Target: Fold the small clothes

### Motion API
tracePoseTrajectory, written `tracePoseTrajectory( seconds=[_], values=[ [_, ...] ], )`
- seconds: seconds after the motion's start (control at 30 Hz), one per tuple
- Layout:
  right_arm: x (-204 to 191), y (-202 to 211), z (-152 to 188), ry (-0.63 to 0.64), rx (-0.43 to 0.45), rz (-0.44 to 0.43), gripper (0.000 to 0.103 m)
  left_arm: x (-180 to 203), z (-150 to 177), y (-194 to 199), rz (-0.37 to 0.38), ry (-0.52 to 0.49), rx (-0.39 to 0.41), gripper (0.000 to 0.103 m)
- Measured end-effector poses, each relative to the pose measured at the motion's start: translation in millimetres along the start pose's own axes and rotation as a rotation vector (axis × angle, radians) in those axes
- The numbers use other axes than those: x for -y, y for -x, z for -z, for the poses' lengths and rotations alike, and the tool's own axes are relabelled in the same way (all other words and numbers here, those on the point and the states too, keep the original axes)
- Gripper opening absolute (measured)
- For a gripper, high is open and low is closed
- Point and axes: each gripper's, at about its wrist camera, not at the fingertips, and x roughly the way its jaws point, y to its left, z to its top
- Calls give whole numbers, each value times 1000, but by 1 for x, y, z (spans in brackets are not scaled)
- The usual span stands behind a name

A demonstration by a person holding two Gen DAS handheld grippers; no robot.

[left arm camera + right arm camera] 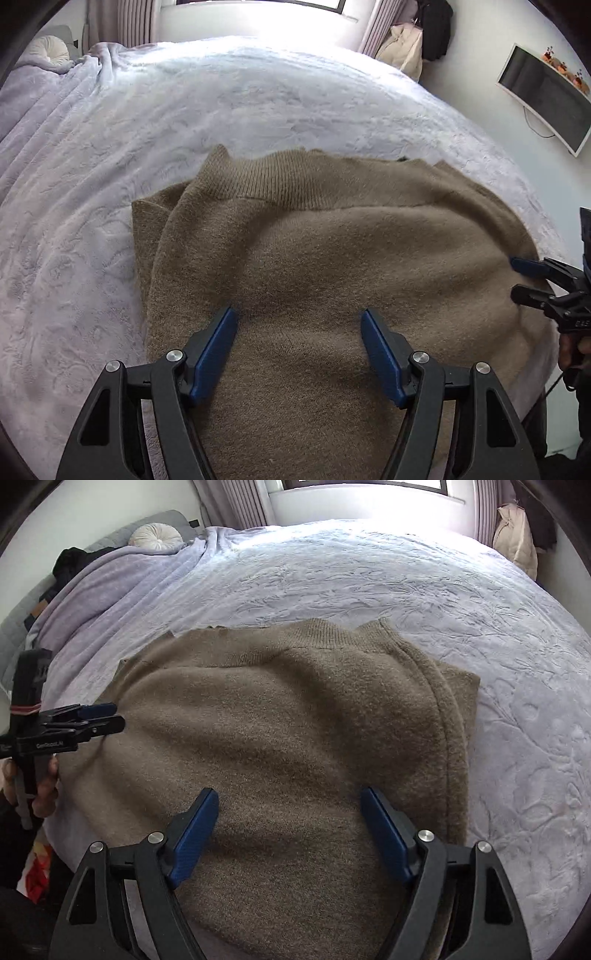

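Note:
A brown knit sweater (pixel 332 251) (pixel 280 709) lies folded on the bed, its ribbed band on the far side and a folded layer showing along one side edge. My left gripper (pixel 299 314) hovers open just above the sweater's near part, with nothing between its blue pads. My right gripper (pixel 290 794) is open over the same cloth, also holding nothing. Each gripper shows in the other's view at the sweater's side edge: the right gripper (pixel 515 277) and the left gripper (pixel 118 716), each held by a hand.
The lavender embossed bedspread (pixel 258 96) (pixel 406 583) covers the whole bed. A round white cushion (pixel 155 535) and dark clothes (pixel 74 561) lie by the headboard. A wall screen (pixel 543 96) and hanging coats (pixel 436 29) stand beyond the bed's far corner.

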Motion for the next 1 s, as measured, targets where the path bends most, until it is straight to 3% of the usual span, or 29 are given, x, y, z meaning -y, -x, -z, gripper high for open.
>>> tracePoseTrajectory(
  seconds=[0.1, 0.27, 0.4, 0.47, 0.5, 0.6, 0.7, 0.77, 0.9, 1.0],
  values=[
    [-4, 9, -12, 4, -31, 16, 83, 1, -9, 13, 13, 44, 4, 72],
    [4, 29, -46, -33, 61, -4, 83, 1, -39, 18, 7, 85, 31, 72],
    [12, 9, -72, -74, 54, -36, 83, 3, -62, -10, -69, 85, -25, 72],
    [18, -9, -81, -108, 38, -67, 83, -5, -65, -34, -166, 95, -66, 72],
    [21, -18, -84, -121, 26, -51, 83, -12, -63, -47, -195, 108, -98, 72],
    [40, -47, -83, -180, -37, 102, 82, -23, -56, -55, -156, 127, -87, 72],
    [49, -49, -77, -205, -4, 67, 82, -21, -54, -50, -164, 109, -80, 72],
    [45, -41, -82, -203, -16, 79, 83, -14, -57, -40, -185, 94, -75, 72],
    [35, -19, -98, -199, 59, 113, 83, -6, -75, -30, -186, 88, -26, 72],
    [21, -32, -117, -174, 26, 113, 83, -5, -84, -44, -221, 92, -54, 72]
  ],
)
